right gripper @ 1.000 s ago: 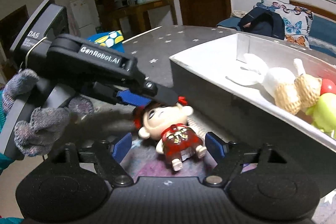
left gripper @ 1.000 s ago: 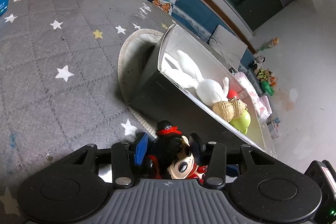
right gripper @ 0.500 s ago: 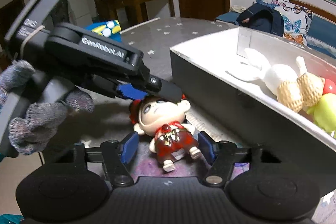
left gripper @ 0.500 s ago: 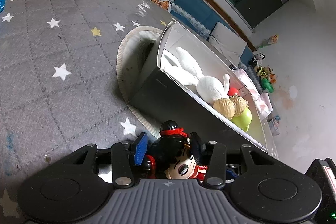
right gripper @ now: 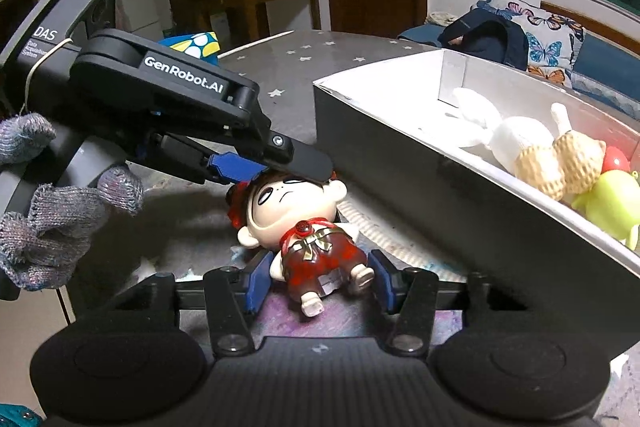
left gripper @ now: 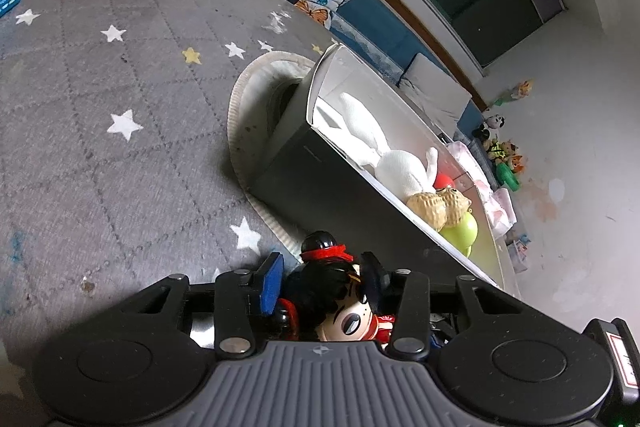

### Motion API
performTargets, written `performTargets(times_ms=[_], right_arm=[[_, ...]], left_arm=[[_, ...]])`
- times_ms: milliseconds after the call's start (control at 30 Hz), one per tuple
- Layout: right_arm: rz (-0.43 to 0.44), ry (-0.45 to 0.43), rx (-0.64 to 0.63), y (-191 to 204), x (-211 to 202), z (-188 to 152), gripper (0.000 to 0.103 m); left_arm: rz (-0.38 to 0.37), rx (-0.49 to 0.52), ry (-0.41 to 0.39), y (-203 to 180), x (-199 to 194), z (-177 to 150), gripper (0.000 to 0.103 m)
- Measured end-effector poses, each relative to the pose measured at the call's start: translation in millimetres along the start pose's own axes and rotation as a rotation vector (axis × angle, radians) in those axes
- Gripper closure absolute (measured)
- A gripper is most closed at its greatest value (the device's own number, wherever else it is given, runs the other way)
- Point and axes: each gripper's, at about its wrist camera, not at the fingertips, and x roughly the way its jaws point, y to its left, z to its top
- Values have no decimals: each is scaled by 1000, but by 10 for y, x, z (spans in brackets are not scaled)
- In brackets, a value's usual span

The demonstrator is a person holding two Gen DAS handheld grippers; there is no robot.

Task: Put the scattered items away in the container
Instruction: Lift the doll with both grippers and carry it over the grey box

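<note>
Two tongs crowded one little doll on the starry grey worktop! Far left, a gloved hand gripped the handle of the left tongs, which slanted down over the doll. Its black-haired head sat between their blue pads, which had just been nudging inward; whether they truly squeezed it, I could not tell. The doll lay on its back, face up in its red outfit, just beside the container and outside it. The right tongs straddled its body, their jaws having just been closing, the pads a whisker off either side and not pressing. To the right stood the container, a dark-walled box with a white inside, on a round pale mat. Inside it lay a white rabbit plush, then a peanut toy touching it, with a red ball and a green toy at the far right.
</note>
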Motion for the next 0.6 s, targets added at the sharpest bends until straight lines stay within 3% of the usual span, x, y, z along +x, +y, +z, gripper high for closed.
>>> performTargets(times_ms=[300,600], right_arm=[[-28,-64,-63,97,-279,83,51],[-103,-163,-123,-91,-560,479,51]], left_arm=[[-33,23,-64,-226,-249,-1,59],[-89,89,-154,-672,-274,372,60]])
